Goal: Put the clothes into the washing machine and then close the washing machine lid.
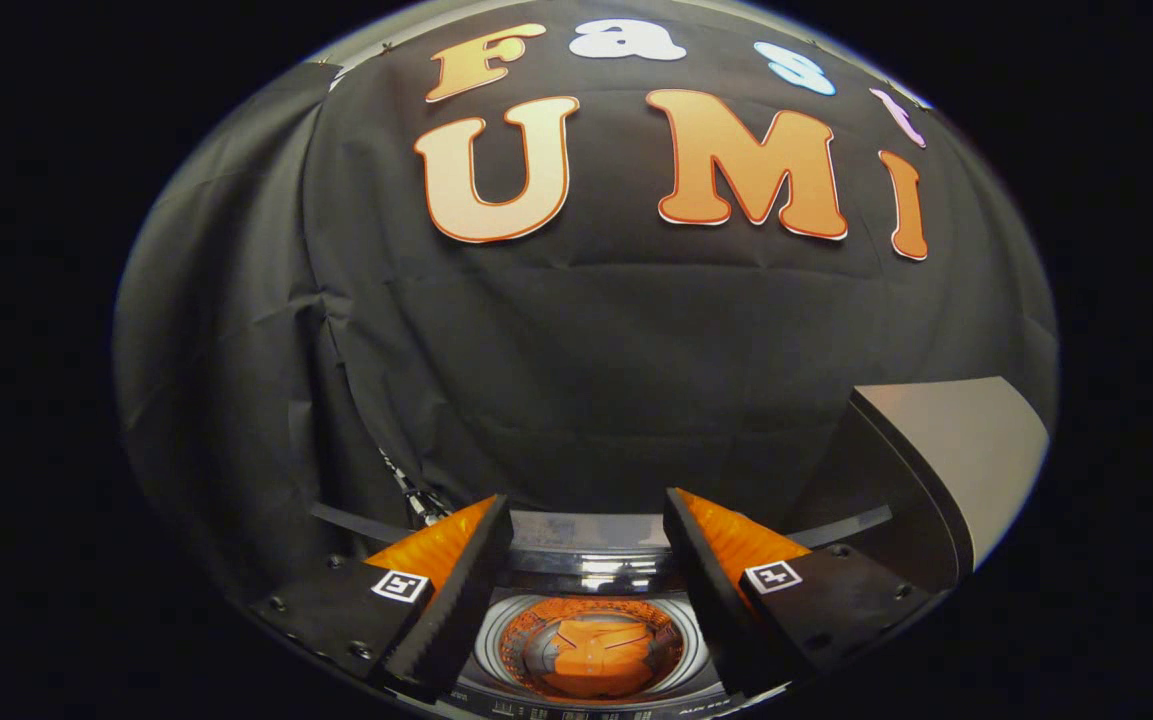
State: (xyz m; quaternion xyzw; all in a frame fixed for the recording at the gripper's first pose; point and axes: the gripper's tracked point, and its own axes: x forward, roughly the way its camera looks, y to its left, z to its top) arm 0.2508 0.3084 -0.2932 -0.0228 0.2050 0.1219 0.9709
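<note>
one view, from the gripper camera. the gripper (pixel 586 575) hangs above a top-loading washing machine (pixel 586 700), its two fingers (pixel 461 590) spread wide apart with nothing between them; it is released and touches nothing. below and between the fingers lies the round mouth of the drum (pixel 656 670), a pale ring around a perforated inner wall that reflects an orange tint. at the bottom of the drum rests an orange piece of clothing (pixel 591 655), loosely folded, lying near the middle of the drum floor and clear of the fingers. just beyond the drum mouth, along the rear edge of the washing machine, runs a dark glossy panel (pixel 586 575) with bright reflections. along the near edge of the machine a strip of small markings shows, too small to make out. to the right of the right finger the washing machine lid (pixel 946 450) stands raised, tilted up and back from the right side of the machine, its pale face turned toward the camera and its dark rim curving down toward the machine. behind everything hangs the black cloth wall (pixel 586 350) of the booth, creased in vertical folds at the left.
</note>
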